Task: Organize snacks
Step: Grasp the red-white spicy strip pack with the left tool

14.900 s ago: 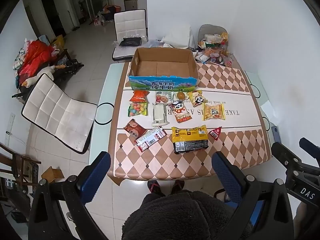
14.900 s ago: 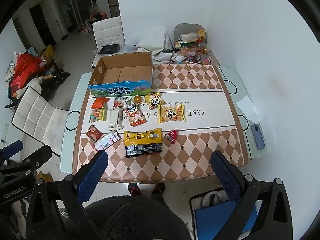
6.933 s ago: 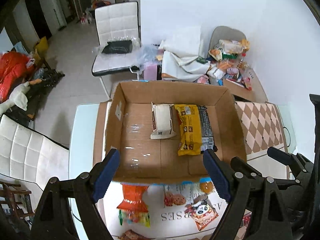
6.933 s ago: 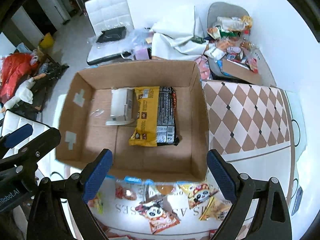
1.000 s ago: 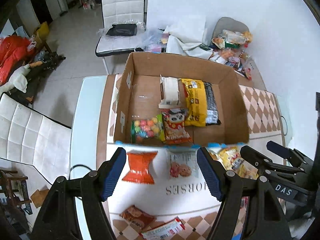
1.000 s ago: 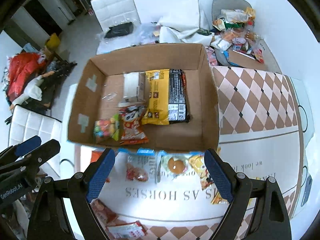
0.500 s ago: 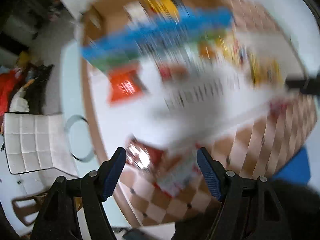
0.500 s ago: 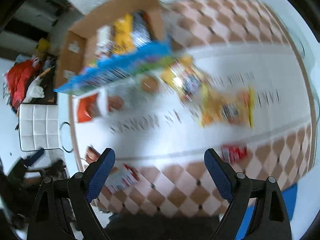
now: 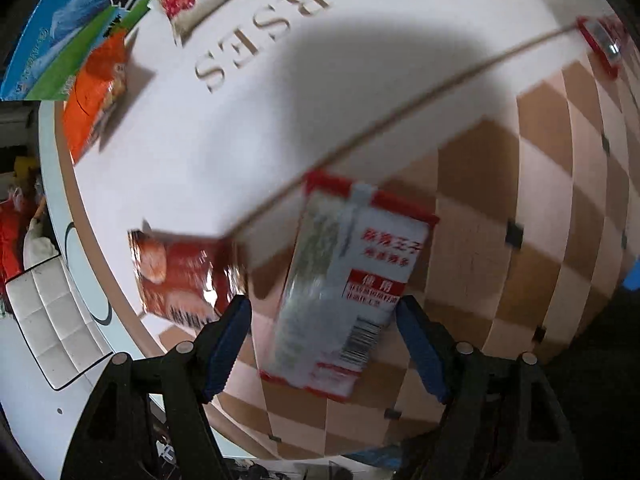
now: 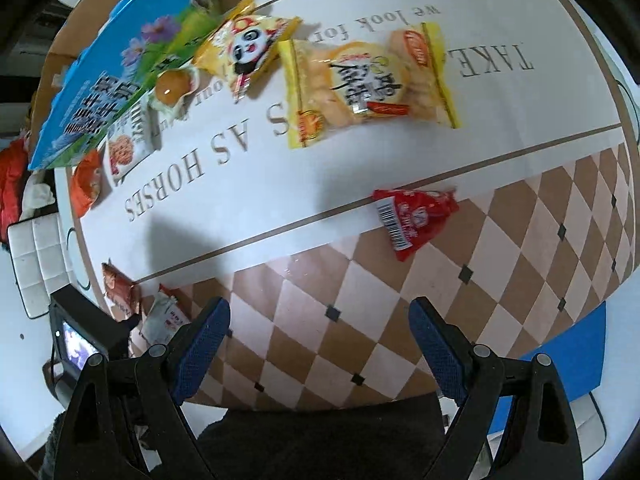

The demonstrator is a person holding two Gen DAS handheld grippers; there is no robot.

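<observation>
My left gripper (image 9: 322,312) points down at the checkered near part of the table. Its jaws are opening, and a white-and-red packet (image 9: 344,288) lies flat between the blue fingers (image 9: 228,344) without being pressed. A red-brown packet (image 9: 176,272) lies just left of it. My right gripper (image 10: 320,320) hangs open and holds nothing above the checkered cloth. A small red packet (image 10: 412,216) lies ahead of it, slightly right. Farther off are a yellow cracker packet (image 10: 368,84) and a yellow panda packet (image 10: 244,48).
The cardboard box's blue printed front (image 10: 112,80) stands at the far left, with a round orange snack (image 10: 174,82), a cookie packet (image 10: 128,148) and an orange packet (image 10: 86,184) beside it. A white chair (image 10: 32,264) stands left of the table. The table's near edge is close below both grippers.
Both grippers have left the box and come down and back over the near part of the table. The left one now straddles the white-and-red packet.
</observation>
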